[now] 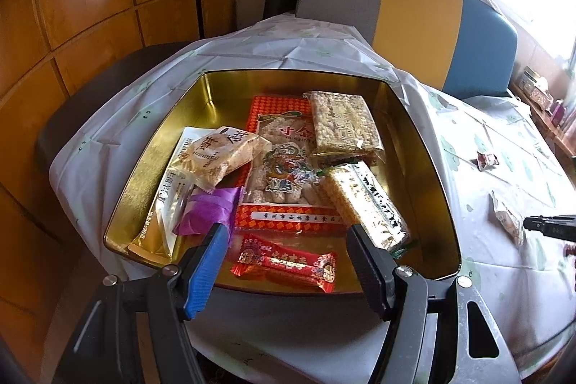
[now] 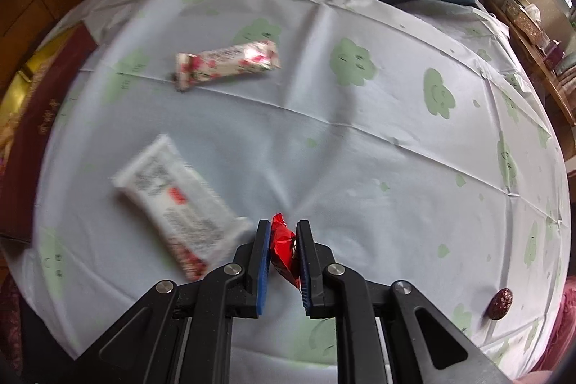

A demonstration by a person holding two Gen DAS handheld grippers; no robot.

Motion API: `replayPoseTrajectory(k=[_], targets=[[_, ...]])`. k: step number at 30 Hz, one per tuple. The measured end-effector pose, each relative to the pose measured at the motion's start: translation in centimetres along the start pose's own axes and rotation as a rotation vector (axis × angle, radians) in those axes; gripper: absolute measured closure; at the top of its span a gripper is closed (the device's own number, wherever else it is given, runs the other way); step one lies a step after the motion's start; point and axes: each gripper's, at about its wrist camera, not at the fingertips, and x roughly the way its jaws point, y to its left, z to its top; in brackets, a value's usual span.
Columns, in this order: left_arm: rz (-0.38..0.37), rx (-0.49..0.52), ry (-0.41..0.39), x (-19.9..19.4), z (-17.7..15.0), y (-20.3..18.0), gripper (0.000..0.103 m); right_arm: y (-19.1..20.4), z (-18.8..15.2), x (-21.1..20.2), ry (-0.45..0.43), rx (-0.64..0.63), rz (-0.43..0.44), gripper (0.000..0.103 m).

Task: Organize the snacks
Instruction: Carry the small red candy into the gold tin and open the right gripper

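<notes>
A gold tin box (image 1: 437, 175) on the table holds several wrapped snacks: a red packet (image 1: 288, 263) at the near edge, a purple wrapper (image 1: 208, 215), rice bars (image 1: 363, 200) and a big red bag (image 1: 284, 168). Just over the tin's near edge hangs my left gripper (image 1: 286, 231), open with nothing between its fingers. In the right wrist view my right gripper (image 2: 283, 225) is shut on a small red-wrapped candy (image 2: 282, 245) above the tablecloth. A white snack bar (image 2: 172, 200) and a flowered bar (image 2: 226, 62) lie on the cloth to its left.
The white tablecloth with green flowers (image 2: 378, 150) covers a round table. A dark round candy (image 2: 500, 303) lies at the right edge. The tin's dark red lid (image 2: 39, 117) rests at the left. A small red sweet (image 1: 486, 161) lies right of the tin. A chair (image 1: 432, 20) stands behind.
</notes>
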Motion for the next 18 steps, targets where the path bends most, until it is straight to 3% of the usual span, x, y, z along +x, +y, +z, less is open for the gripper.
replayPoseTrajectory(k=[4,11,18], targets=[[0.002,-0.012,-0.001,0.0,0.0,0.4,0.034,1.9,-0.1,-1.2,-0.036,-0.030,0.022,0.089],[0.005,-0.033,-0.007,0.0,0.0,1.0,0.034,3.2,0.1,-2.7,-0.087,-0.046,-0.024,0.089],[0.016,-0.052,-0.004,0.1,0.0,1.7,0.034,7.2,-0.4,-4.7,-0.115,-0.087,0.155,0.089]])
